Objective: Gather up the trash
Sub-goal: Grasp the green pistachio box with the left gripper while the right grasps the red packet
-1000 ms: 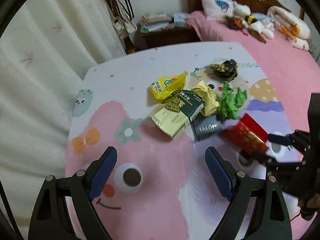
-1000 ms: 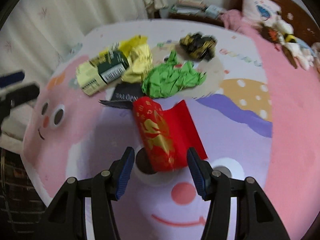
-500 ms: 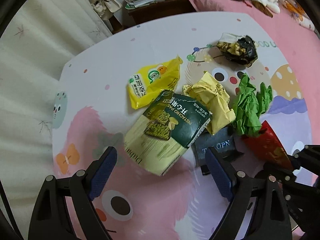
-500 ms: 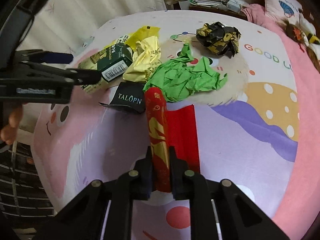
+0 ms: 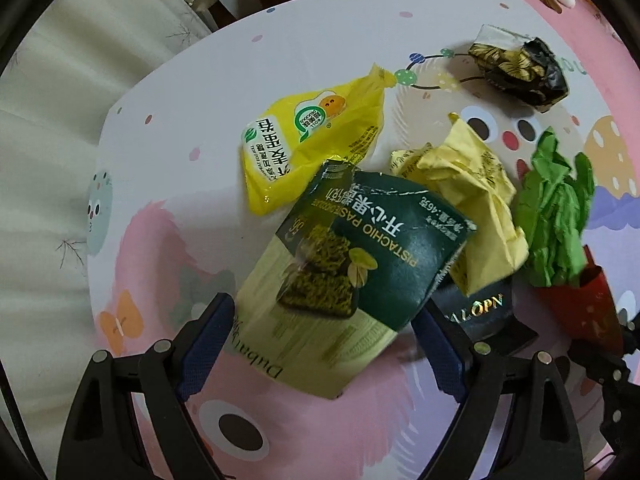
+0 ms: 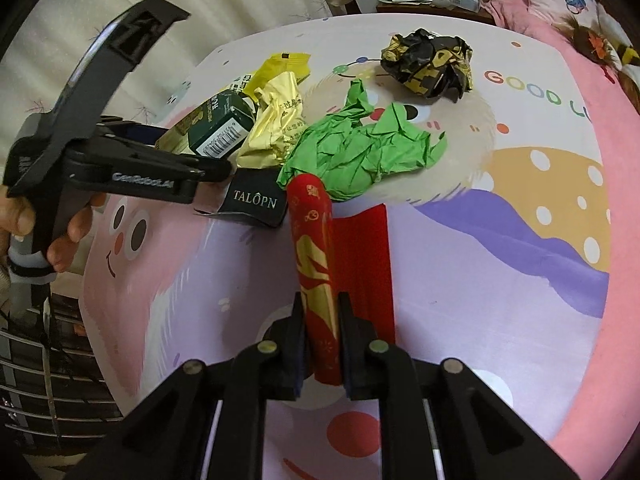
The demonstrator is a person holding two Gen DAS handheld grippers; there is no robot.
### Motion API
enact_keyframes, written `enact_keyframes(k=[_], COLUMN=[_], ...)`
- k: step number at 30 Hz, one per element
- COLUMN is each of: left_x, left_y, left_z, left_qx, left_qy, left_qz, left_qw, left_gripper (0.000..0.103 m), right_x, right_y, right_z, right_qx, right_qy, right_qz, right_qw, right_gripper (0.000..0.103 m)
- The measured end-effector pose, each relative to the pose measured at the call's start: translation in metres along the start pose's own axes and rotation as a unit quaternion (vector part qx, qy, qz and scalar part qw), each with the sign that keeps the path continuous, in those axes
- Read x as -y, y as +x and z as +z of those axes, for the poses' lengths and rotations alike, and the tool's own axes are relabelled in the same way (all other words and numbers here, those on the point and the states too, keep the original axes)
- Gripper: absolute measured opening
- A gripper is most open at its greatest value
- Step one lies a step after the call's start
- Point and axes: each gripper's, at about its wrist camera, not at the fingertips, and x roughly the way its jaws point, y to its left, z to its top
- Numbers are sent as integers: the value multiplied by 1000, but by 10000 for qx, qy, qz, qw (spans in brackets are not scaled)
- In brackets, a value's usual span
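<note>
The pistachio pastry box (image 5: 348, 284) is found lying flat on the cartoon-print cover (image 5: 312, 60), its lower end set between the open jaws of the left gripper (image 5: 320, 344). The box's long axis is judged to run forward and slightly rightward from those jaws, so a grasp across its short width is available to this gripper, which is the nearer of the two. The left gripper is held low and tilted down over the cover; contact between its pads and the box cannot be confirmed. The right gripper (image 6: 322, 344) is observed clamped on the rolled edge of the red envelope (image 6: 316, 248), whose long axis points straight ahead along the fingers. Green crumpled paper (image 6: 360, 152), a yellow crumpled wrapper (image 5: 472, 216), a yellow snack bag (image 5: 308, 148), a dark TALOPN packet (image 6: 256, 202) and a black-and-gold crumpled wrapper (image 6: 428, 60) are noted on the cover, uncollected.
</note>
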Motion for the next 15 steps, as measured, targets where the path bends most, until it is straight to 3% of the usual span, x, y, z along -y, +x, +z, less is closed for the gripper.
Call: enact_keyframes(k=[5,15], left_x=[-2,-24], left_y=[-4,-36], left_z=[-2,-40], left_qx=[121,361], left_qy=[-45,-339], left_qz=[74,-125], left_qw=[9999,9987], left_gripper=[68,65], right_x=[3,-8], right_y=[-1,-11], right_z=[0,-2], right_qx=[7,138], right_qy=[-4,31], right_qz=[5,-82], right_qw=[10000,9999], right_gripper=[13,10])
